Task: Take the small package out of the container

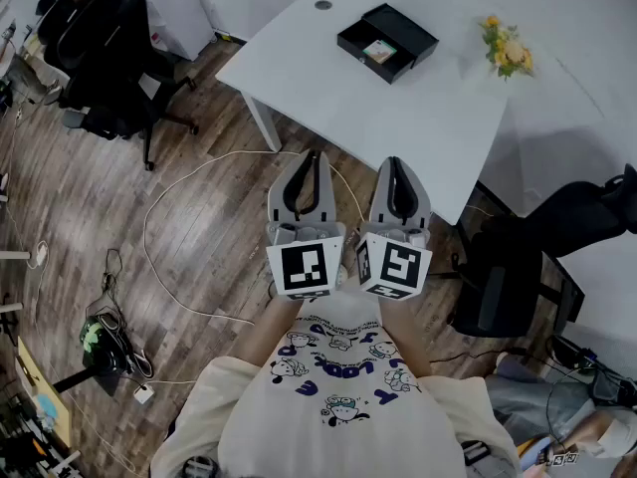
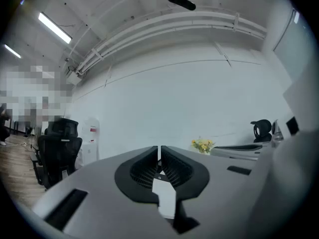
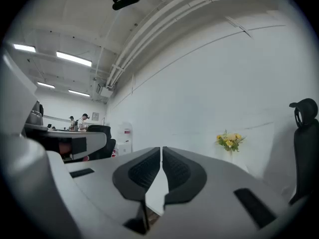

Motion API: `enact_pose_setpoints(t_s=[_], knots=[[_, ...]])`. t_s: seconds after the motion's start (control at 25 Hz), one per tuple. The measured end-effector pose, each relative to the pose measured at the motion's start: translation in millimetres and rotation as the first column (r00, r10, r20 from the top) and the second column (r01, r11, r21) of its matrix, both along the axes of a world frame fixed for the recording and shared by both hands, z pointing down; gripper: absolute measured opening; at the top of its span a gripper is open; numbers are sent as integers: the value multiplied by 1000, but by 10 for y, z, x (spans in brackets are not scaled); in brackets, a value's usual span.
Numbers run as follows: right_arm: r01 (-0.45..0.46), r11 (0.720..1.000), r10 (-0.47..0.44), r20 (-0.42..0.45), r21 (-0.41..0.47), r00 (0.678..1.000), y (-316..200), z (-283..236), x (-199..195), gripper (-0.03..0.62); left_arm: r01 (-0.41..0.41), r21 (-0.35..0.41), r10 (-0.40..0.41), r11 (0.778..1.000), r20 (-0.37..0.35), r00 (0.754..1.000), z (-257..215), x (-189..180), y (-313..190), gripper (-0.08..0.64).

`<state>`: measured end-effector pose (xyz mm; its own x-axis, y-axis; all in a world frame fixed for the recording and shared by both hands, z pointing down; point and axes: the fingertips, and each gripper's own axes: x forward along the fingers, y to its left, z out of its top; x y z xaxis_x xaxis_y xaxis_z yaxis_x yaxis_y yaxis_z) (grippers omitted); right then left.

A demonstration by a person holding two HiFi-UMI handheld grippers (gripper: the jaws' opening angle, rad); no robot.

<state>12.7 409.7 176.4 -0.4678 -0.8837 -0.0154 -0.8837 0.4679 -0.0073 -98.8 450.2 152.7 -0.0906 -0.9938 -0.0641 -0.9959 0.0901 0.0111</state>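
A black open container [image 1: 388, 42] lies on the white table [image 1: 398, 108], far ahead of me, with a small colourful package [image 1: 378, 51] inside it. My left gripper [image 1: 309, 157] and right gripper [image 1: 397, 163] are held side by side close to my chest, over the floor short of the table's near edge. Both are shut and hold nothing. In the left gripper view the left gripper [image 2: 159, 147] points level at a white wall. The right gripper [image 3: 161, 148] does the same in the right gripper view. Neither gripper view shows the container.
A bunch of yellow flowers [image 1: 506, 48] stands at the table's right end. Black office chairs [image 1: 109, 58] stand at the left and another chair [image 1: 518, 267] at the right. A white cable [image 1: 174, 197] loops over the wooden floor.
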Motion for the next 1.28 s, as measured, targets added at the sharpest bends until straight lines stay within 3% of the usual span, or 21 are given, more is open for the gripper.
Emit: enact_pose_setpoints(t_s=[0.72, 1.28], knots=[[54, 999, -54, 5, -9, 999, -192, 155, 188, 37, 63, -26, -63, 998, -16, 998, 151, 199, -156, 31], [41, 998, -41, 7, -46, 999, -469, 283, 256, 37, 63, -71, -66, 995, -30, 997, 299, 260, -446, 31]])
